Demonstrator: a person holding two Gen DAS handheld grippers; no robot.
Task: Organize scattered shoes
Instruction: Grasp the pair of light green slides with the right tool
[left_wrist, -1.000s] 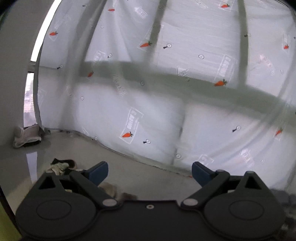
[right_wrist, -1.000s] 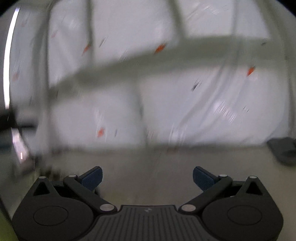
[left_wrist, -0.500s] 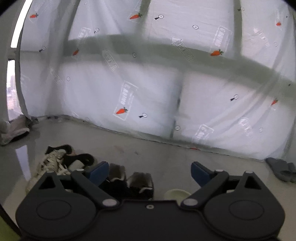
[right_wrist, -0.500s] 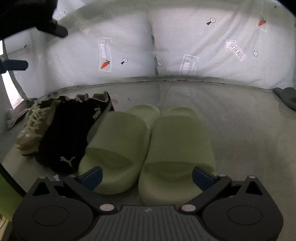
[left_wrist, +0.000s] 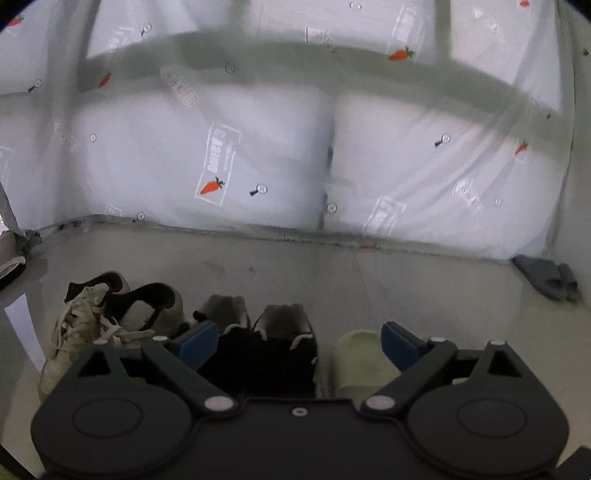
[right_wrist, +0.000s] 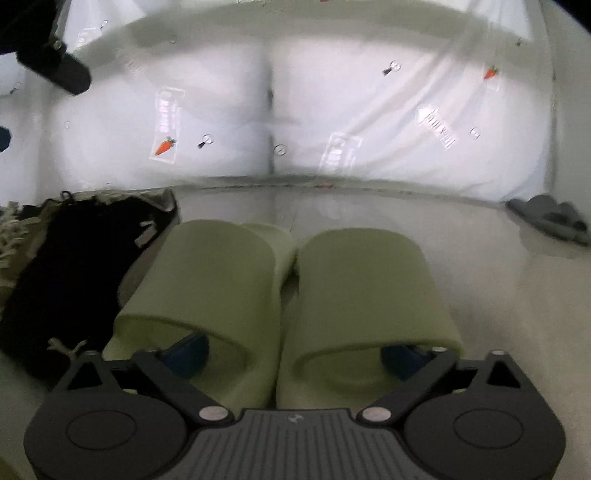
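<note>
Cream leather, scuffed and loosely laced, marks the pair of sneakers (left_wrist: 99, 325) at the left end of a row of shoes on the pale glossy floor (left_wrist: 424, 280). Just right of them in the left wrist view stand two black sneakers (left_wrist: 266, 350) with grey lining, heels toward the camera, and beyond those the toe of a pale green slide (left_wrist: 360, 356). The left hand-held gripper (left_wrist: 299, 341) hangs above the row with its blue-padded fingers spread wide, the black sneakers between them but untouched as far as the view shows.

In the right wrist view the black sneakers (right_wrist: 70, 280), with a light cat logo at the heel, lie left of the two green slides (right_wrist: 288, 295), which sit side by side and touch along their inner edges. The right hand-held gripper (right_wrist: 295, 350) is spread apart, and each blue fingertip (right_wrist: 186, 350) reaches into the opening under a strap, one in each slide; whether the pads press on the foam cannot be told. A dark part of the other tool (right_wrist: 55, 70) shows at the upper left.

Far right, near the wall, a pair of grey slippers (left_wrist: 550, 278) lies well apart from the row. Behind everything hangs a translucent white sheet (left_wrist: 258, 147) printed with small orange carrots.
</note>
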